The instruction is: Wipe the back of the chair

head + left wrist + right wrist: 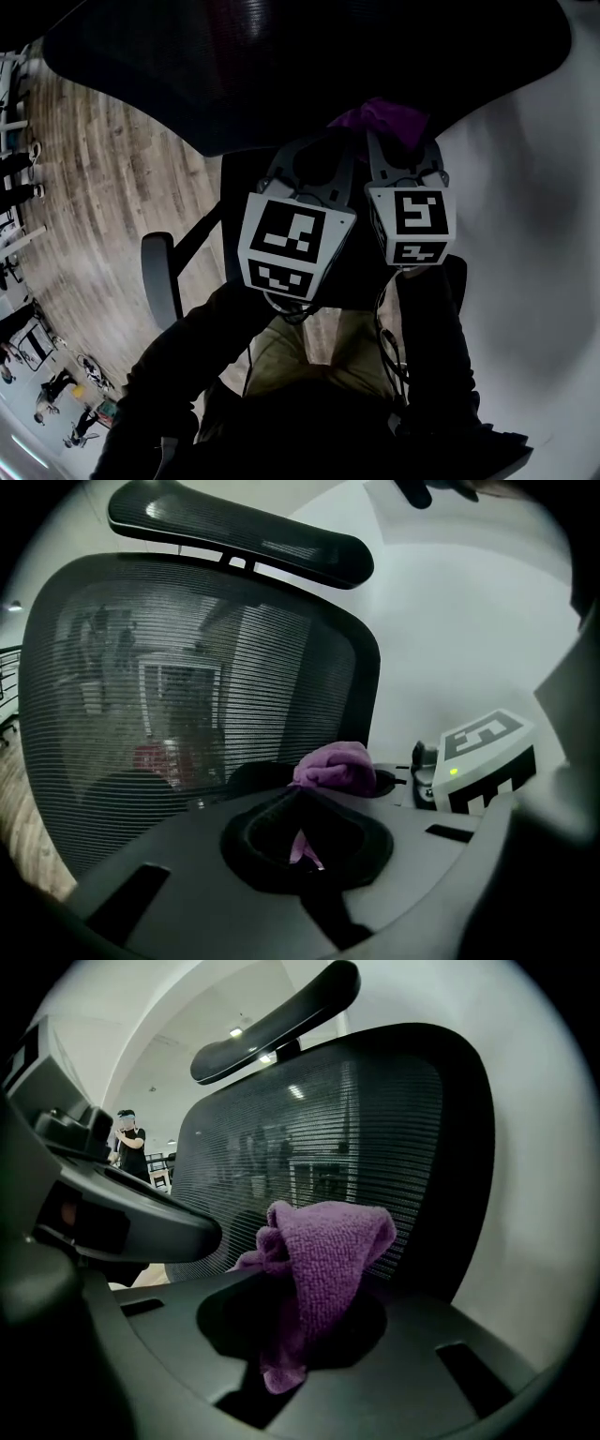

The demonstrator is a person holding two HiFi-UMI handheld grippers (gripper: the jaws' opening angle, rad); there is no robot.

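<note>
My right gripper [292,1274] has its fingers clamped on the purple cloth [328,1246], just before the chair's black mesh back [394,1119]. The left gripper [298,794] has its fingers closed and empty. Wood-plank floor [84,187], pale wall [450,649].

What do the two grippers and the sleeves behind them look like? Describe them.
The left gripper and the right gripper are dark grey plastic shells with black jaws. Each carries a white cube printed with black square markers: the left cube and the right cube. Thin black cables run back from them. The person wears dark long sleeves.

Purple cloth [323,1260] near mesh chair back [375,1119]
</note>
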